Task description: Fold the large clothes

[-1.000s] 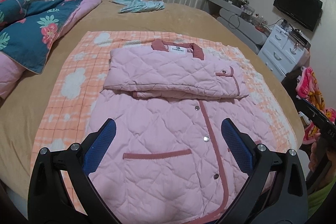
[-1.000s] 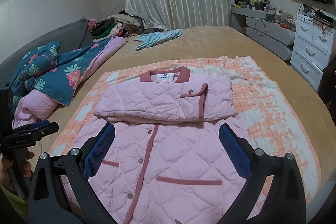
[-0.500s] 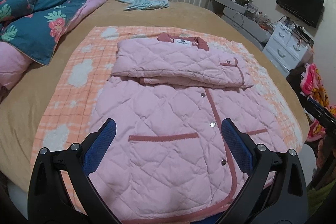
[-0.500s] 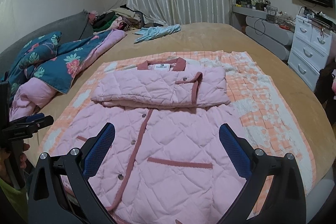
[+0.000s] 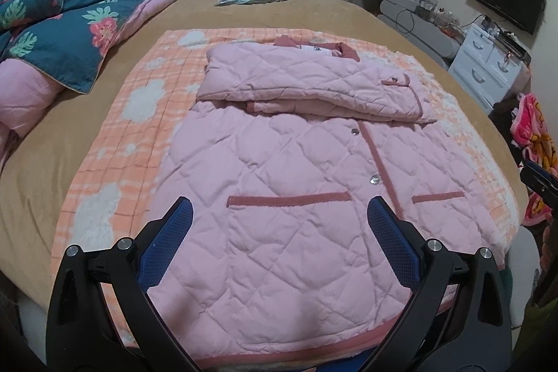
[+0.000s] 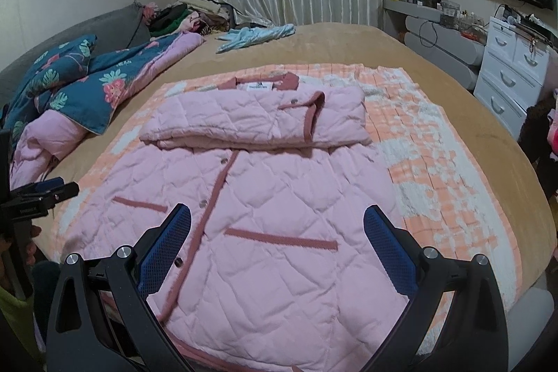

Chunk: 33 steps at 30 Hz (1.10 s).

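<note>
While the left tongs point(image 5: 279, 225) hang spread over the pink quilted jacket point(image 5: 296, 197), its hem lies just beneath their tips. Right tongs point(image 6: 277, 232) are likewise spread, empty, above the hem. Sleeves look folded across already; next, probably, both pinch the hem and carry it toward the collar. Hem corners are hidden behind the tongs.

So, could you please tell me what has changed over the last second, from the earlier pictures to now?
Both the left gripper and the right gripper have drawn back toward the near hem of the pink quilted jacket, so more of its lower part shows. Nothing was grasped or released; both jaws stay wide open. The jacket remains spread on the orange checked blanket, sleeves folded across the chest.
</note>
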Each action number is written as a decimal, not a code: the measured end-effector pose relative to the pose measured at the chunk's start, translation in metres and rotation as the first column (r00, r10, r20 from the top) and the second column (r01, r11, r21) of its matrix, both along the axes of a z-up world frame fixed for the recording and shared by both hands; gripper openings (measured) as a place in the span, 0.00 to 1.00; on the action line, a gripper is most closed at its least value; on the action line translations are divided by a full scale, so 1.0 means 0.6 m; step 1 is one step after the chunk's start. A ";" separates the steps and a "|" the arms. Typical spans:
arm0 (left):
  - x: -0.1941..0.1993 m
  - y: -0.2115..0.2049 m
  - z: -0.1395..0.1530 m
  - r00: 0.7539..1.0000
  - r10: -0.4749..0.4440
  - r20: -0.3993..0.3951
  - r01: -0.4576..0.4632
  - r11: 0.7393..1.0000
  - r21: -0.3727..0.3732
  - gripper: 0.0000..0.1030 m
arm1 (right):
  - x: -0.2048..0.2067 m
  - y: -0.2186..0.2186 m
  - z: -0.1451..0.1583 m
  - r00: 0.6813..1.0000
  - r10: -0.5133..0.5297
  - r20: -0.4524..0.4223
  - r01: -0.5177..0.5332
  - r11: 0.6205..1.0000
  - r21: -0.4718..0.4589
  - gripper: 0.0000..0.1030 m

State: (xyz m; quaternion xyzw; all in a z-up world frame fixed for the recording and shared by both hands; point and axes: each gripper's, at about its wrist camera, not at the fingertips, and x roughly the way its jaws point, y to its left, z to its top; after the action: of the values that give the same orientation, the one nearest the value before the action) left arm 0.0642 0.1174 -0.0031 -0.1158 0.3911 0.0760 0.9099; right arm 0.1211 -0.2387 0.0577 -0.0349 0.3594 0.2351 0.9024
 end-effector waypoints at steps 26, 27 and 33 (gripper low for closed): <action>-0.059 0.072 -0.079 0.993 0.088 -0.080 -0.089 0.996 -0.003 0.91 | -0.012 -0.051 -0.076 0.999 0.002 -0.041 -0.004 0.999 -0.050 0.96; -0.062 0.076 -0.082 0.992 0.096 -0.084 -0.096 0.995 -0.006 0.91 | -0.012 -0.052 -0.079 0.999 0.001 -0.044 -0.003 0.999 -0.050 0.96; -0.082 0.099 -0.098 0.985 0.130 -0.112 -0.132 0.991 -0.012 0.91 | -0.008 -0.069 -0.096 0.998 -0.014 -0.058 0.010 0.998 -0.056 0.96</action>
State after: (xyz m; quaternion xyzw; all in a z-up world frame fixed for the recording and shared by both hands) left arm 0.0152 0.1771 -0.0618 -0.1457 0.4331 0.1380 0.8787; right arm 0.1161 -0.2800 0.0002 -0.0509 0.3921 0.2205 0.8916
